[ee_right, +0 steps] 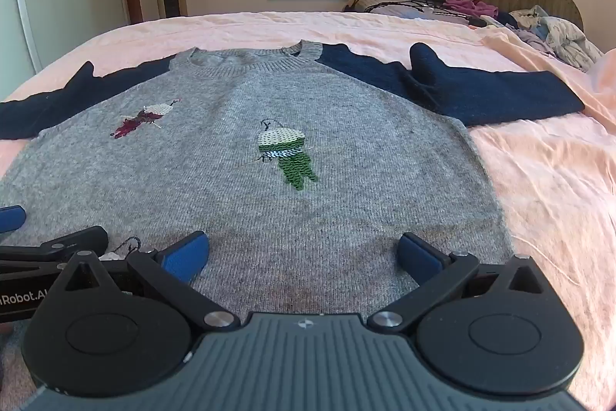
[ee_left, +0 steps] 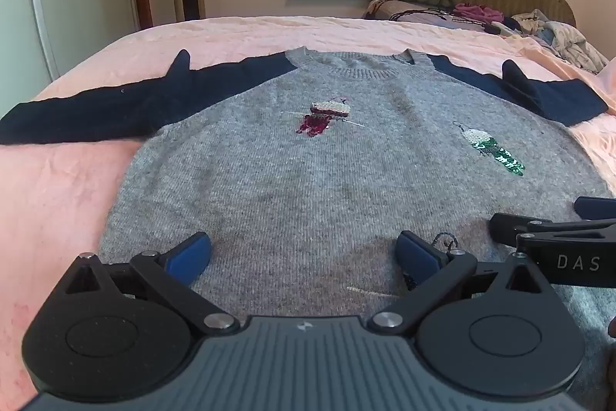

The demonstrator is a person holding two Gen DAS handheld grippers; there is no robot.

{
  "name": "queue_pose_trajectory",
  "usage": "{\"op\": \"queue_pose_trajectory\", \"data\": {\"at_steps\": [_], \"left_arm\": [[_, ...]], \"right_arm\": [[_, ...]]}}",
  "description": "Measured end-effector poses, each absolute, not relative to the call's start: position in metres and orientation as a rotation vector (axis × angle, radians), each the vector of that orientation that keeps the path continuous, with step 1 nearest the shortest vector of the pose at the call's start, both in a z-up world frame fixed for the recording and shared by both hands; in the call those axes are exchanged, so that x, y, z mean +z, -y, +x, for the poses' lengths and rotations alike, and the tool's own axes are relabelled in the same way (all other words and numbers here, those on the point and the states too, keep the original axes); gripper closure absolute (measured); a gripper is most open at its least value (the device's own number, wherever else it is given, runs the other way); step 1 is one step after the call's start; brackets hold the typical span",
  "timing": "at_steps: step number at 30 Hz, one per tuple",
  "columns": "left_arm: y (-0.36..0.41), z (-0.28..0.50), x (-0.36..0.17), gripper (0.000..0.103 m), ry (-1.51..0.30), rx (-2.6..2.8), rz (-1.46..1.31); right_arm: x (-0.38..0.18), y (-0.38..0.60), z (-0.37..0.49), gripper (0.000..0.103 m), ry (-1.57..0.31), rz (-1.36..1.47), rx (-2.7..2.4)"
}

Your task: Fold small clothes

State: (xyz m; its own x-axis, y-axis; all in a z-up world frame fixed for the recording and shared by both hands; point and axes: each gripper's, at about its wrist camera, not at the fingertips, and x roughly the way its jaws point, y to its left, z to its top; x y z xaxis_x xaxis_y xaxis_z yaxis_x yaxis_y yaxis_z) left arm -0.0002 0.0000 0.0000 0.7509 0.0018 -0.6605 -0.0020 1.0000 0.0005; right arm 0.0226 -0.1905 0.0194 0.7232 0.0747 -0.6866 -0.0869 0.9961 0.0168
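we see the grey sweater (ee_left: 308, 180) lying flat, front up, on the pink bedsheet (ee_left: 57, 199), navy sleeves (ee_right: 481, 91) spread. our left gripper (ee_left: 304, 257) and right gripper (ee_right: 304, 253) hover side by side over its hem, jaws wide open and empty. crowded so closely, they could collide or bunch the knit.

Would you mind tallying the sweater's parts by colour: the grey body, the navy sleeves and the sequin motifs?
Grey body: 1
Navy sleeves: 2
Red sequin motif: 1
Green sequin motif: 1
Total: 5
A third motif near the hem is mostly hidden by the left gripper, so it is not counted.
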Motion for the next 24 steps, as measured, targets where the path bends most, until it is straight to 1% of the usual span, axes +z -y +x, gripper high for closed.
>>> {"op": "queue_pose_trajectory", "data": {"at_steps": [24], "left_arm": [[-0.0004, -0.0004, -0.0001, 0.000, -0.721, 0.007, 0.008]], "right_arm": [[0.0196, 0.1905, 0.0225, 0.000, -0.757, -0.016, 0.090]]}}
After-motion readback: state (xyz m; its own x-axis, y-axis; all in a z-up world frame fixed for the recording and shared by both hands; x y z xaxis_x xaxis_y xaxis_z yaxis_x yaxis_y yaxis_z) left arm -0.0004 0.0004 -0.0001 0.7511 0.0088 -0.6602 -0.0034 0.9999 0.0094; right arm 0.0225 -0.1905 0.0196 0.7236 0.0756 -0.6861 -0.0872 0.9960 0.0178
